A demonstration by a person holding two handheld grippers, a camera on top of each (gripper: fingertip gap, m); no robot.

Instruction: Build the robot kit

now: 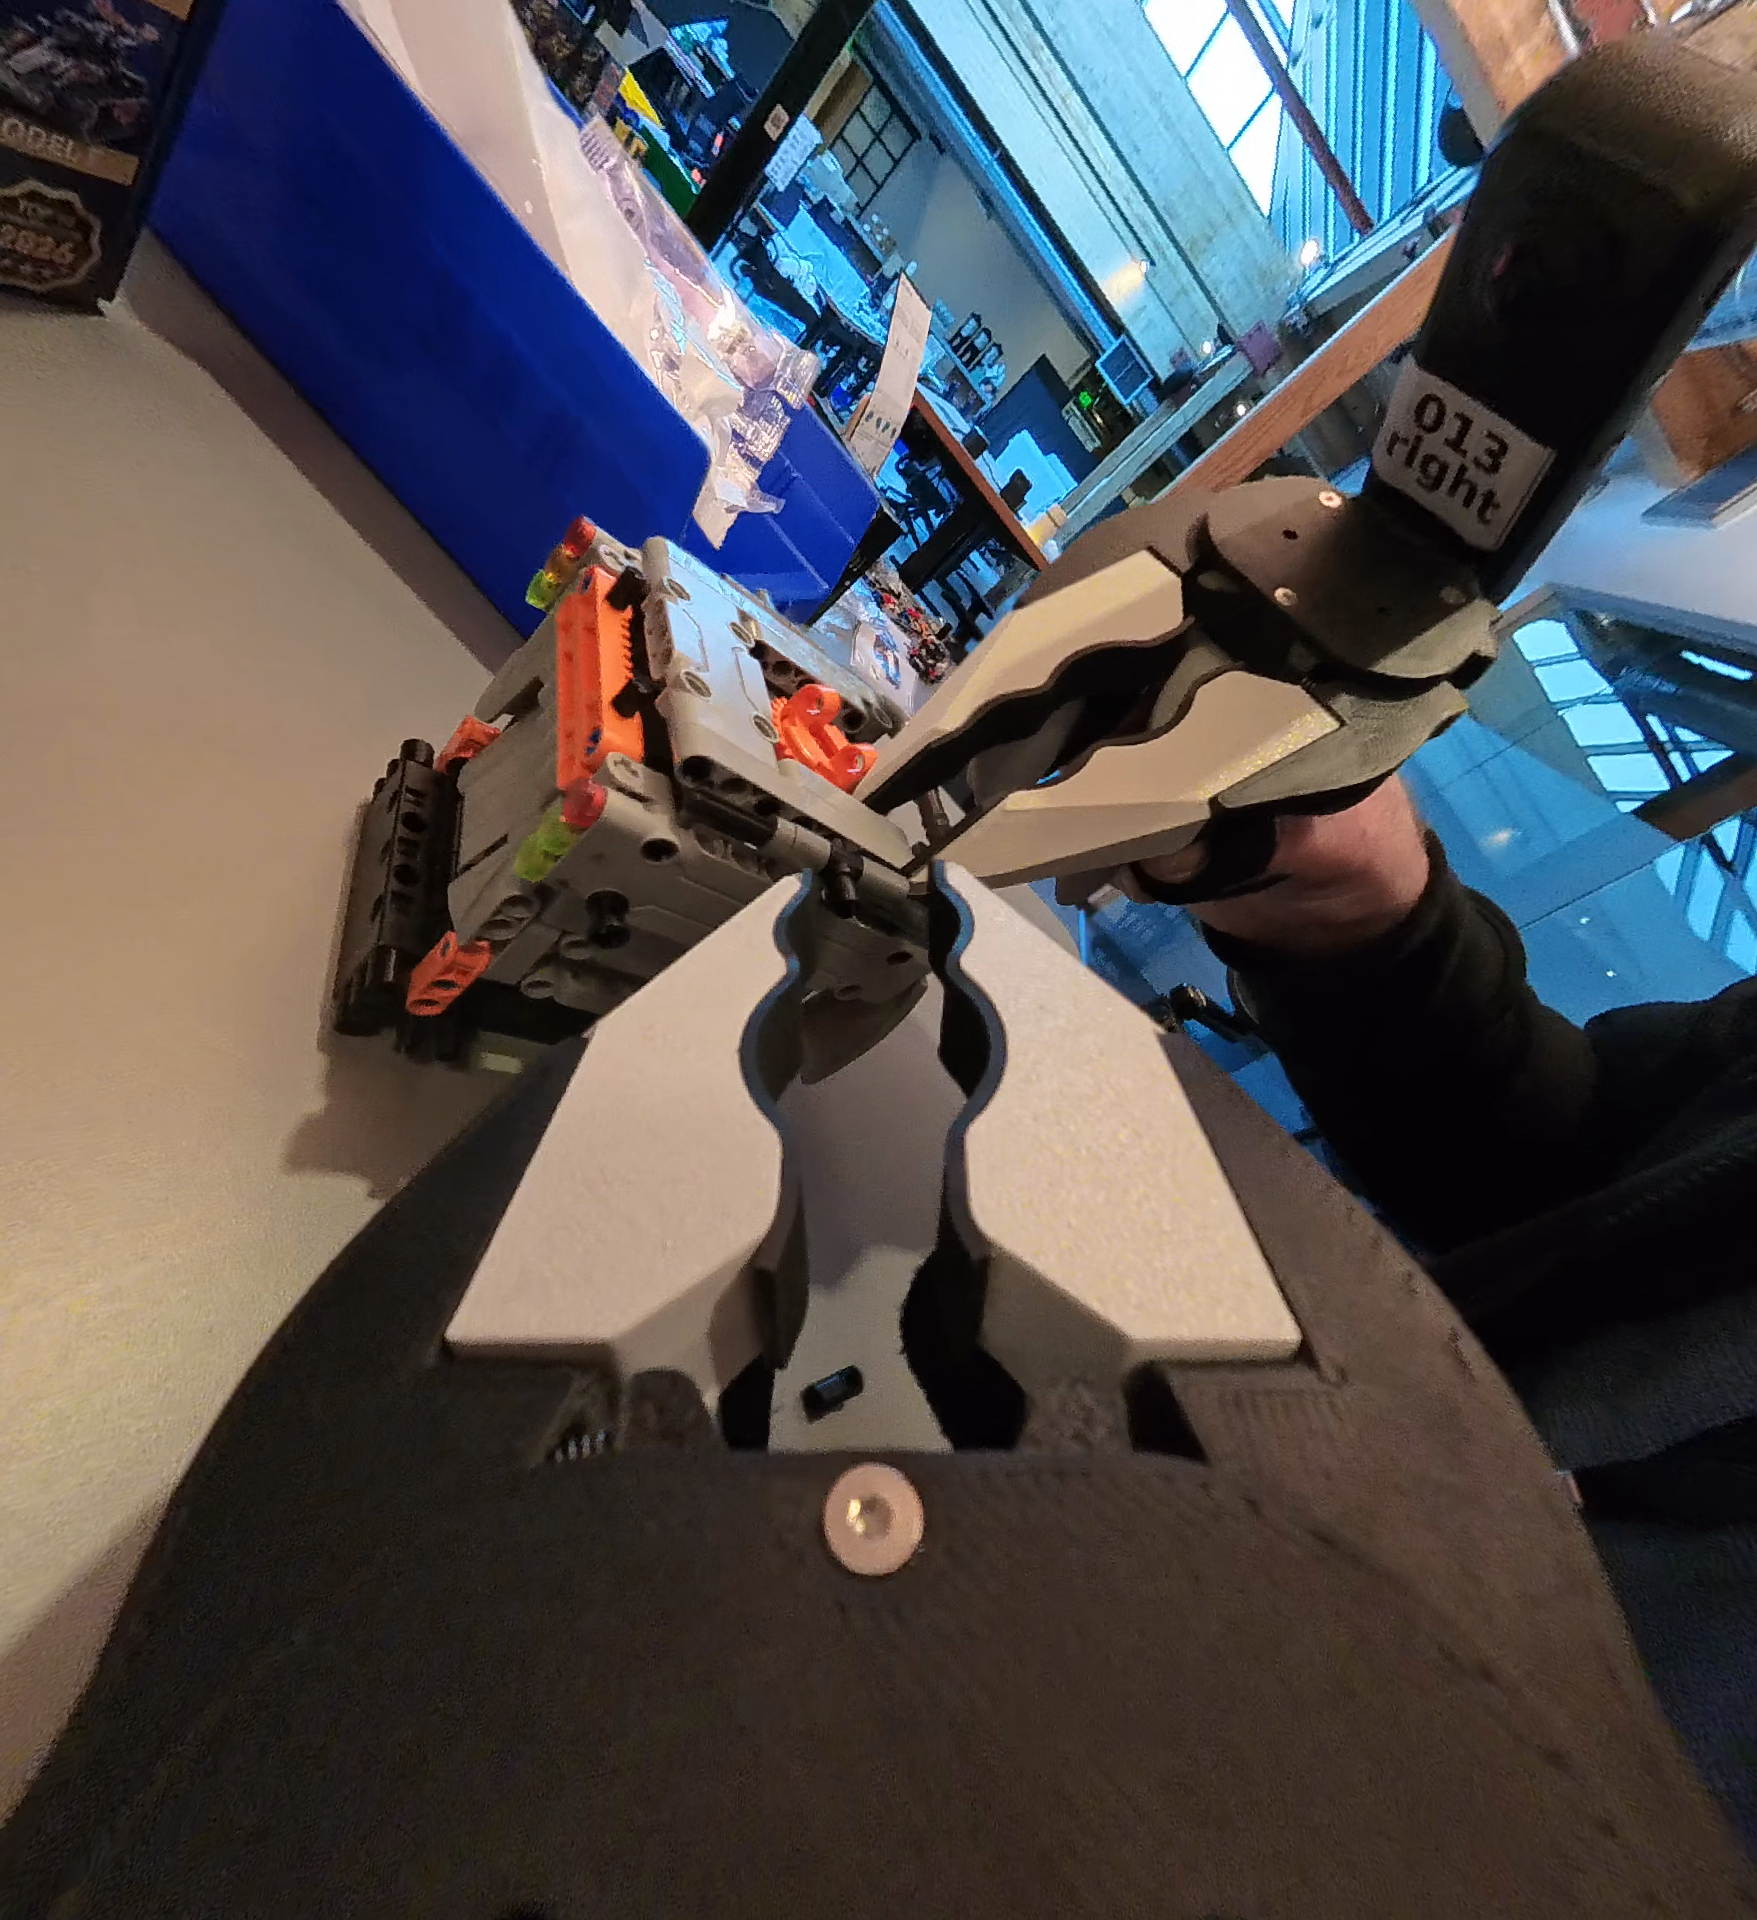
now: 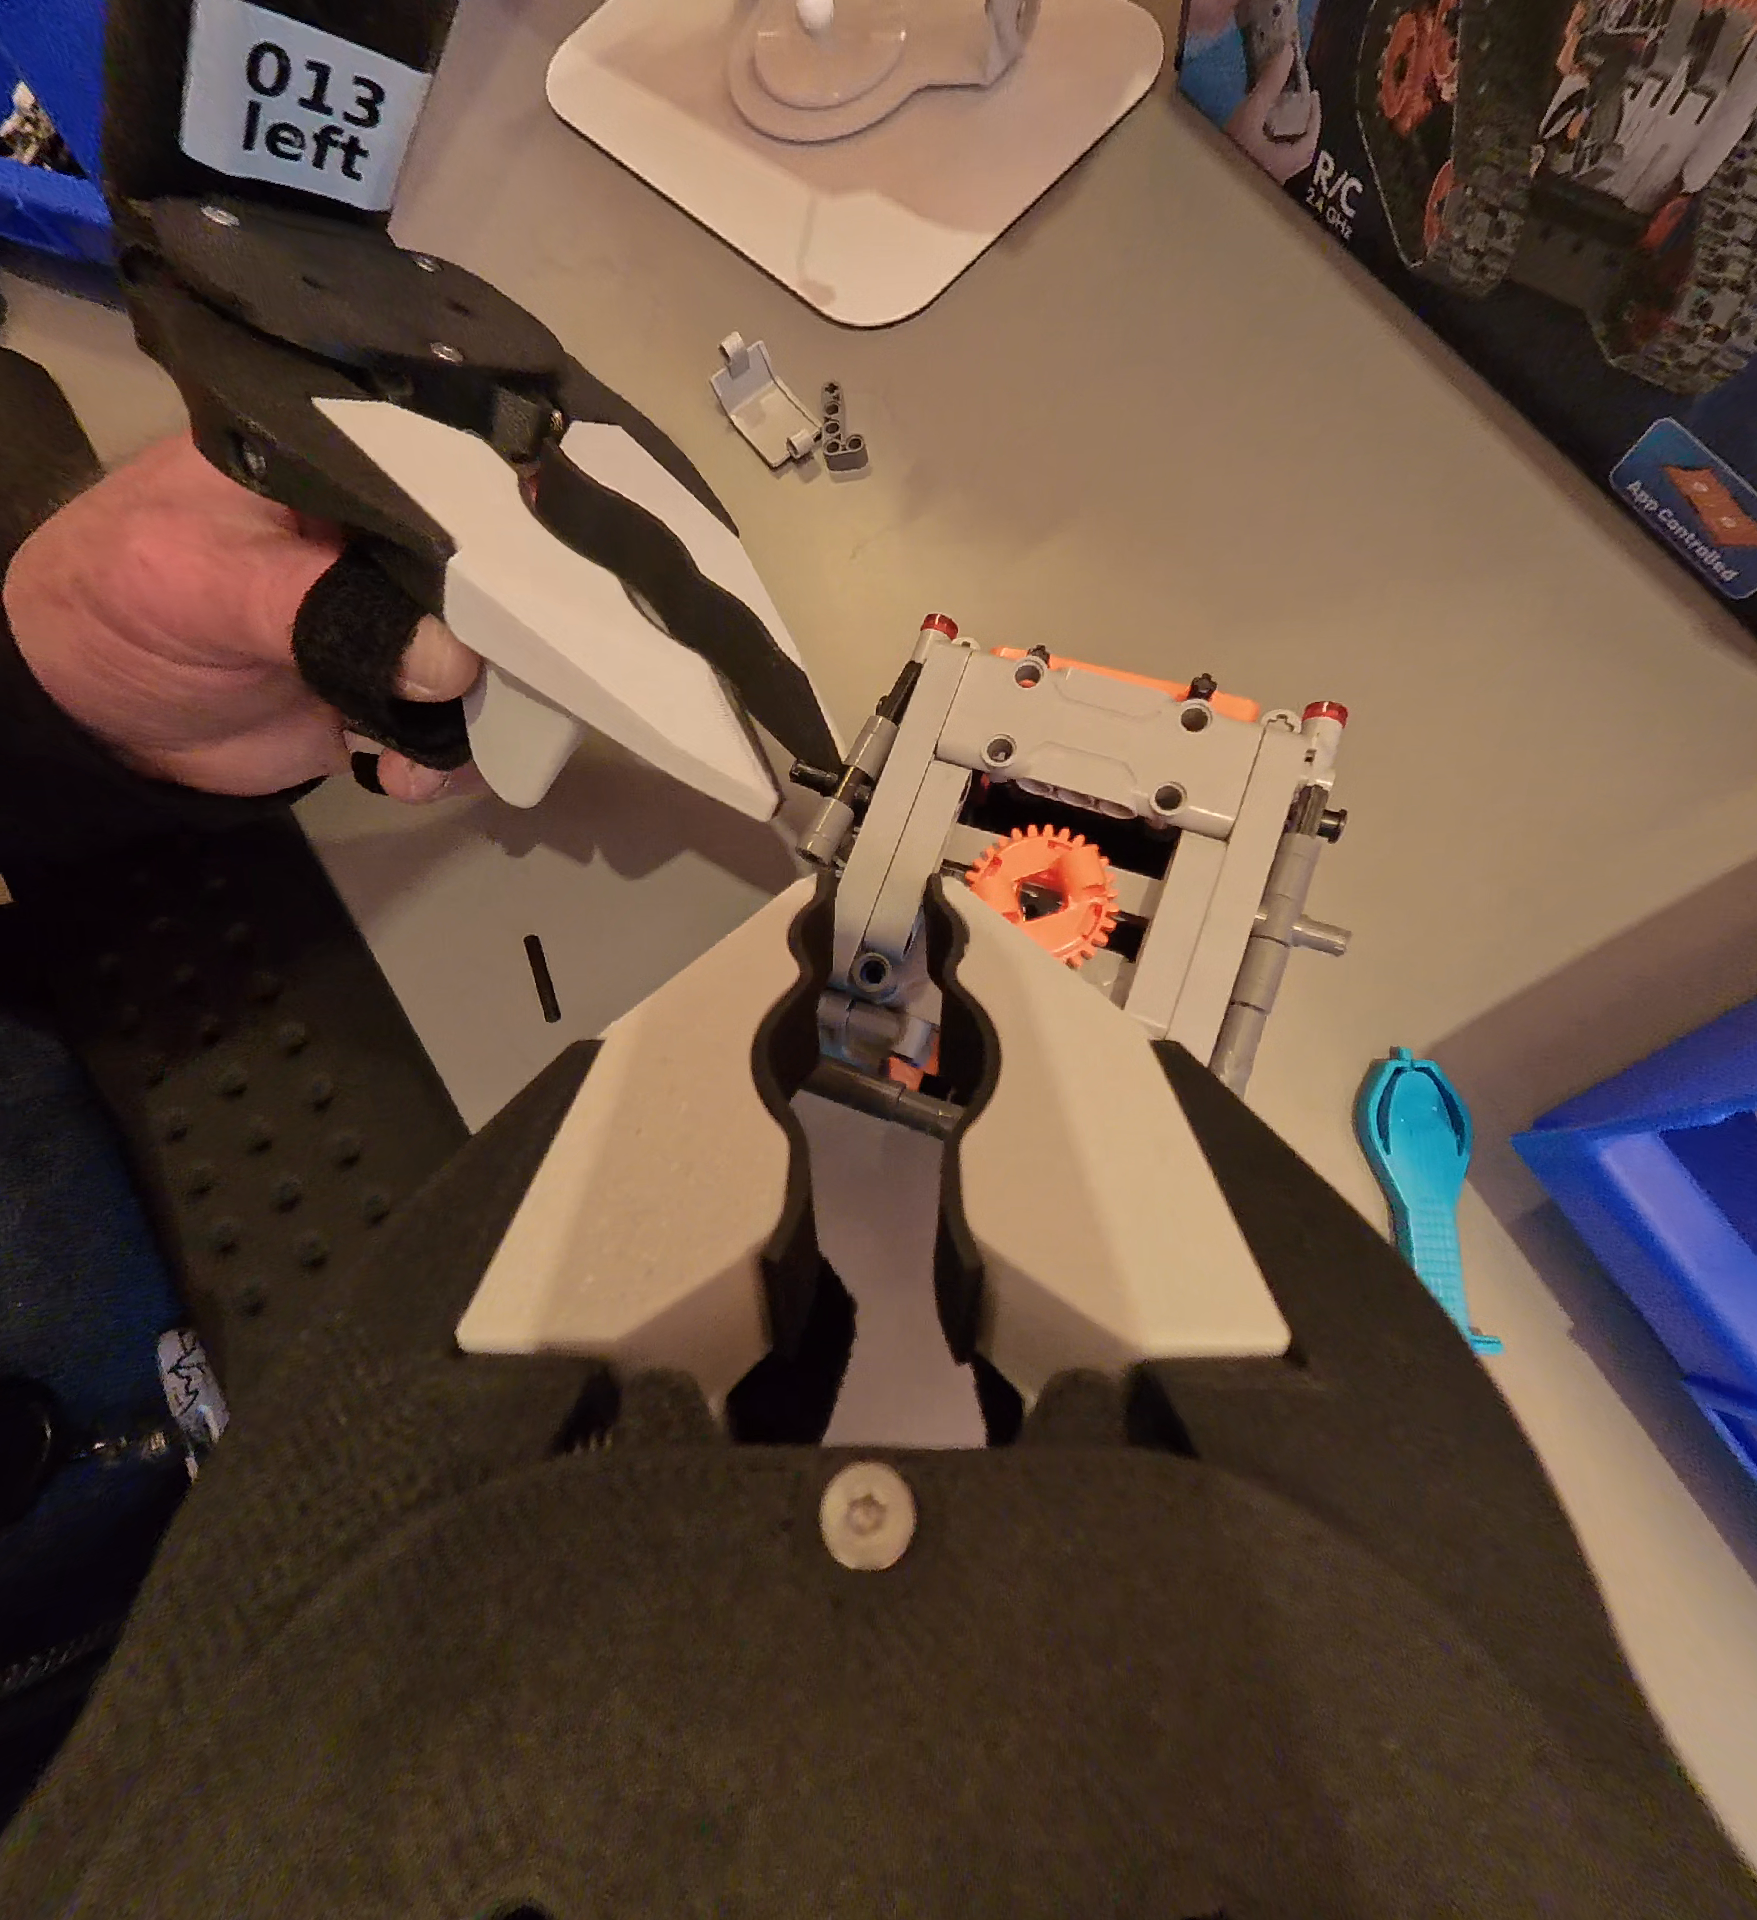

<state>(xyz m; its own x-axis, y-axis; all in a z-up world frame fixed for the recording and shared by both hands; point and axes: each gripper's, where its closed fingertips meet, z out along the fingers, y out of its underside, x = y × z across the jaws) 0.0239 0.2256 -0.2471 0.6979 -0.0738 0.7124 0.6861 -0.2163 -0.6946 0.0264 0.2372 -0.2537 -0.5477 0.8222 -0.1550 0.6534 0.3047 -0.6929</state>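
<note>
A grey brick-built model [image 1: 708, 675] with orange parts and small red and green studs stands on the table, and it also shows in the right wrist view [image 2: 1082, 727]. An orange gear [image 2: 1045, 894] sits inside its frame. My left gripper [image 1: 872, 881] is closed on a black pin [image 1: 838, 883] and its grey connector at the model's near corner. From the right wrist view its tips [image 2: 796, 795] meet at that pin [image 2: 820, 774]. My right gripper [image 2: 879, 888] is shut on a grey beam [image 2: 889, 914] of the frame. In the left wrist view it [image 1: 900, 821] comes in from the right, just above my left fingertips.
Loose grey pieces [image 2: 786, 410] and a short black axle [image 2: 541, 977] lie on the table. A turquoise separator tool [image 2: 1419, 1164] lies right of the model beside a blue bin [image 2: 1736, 1195]. A white mat [image 2: 905, 239], a printed box [image 2: 1580, 208] and another blue bin [image 1: 417, 312] holding plastic bags [image 1: 708, 343] stand behind. Both grippers' tips are close together, under 4 cm apart.
</note>
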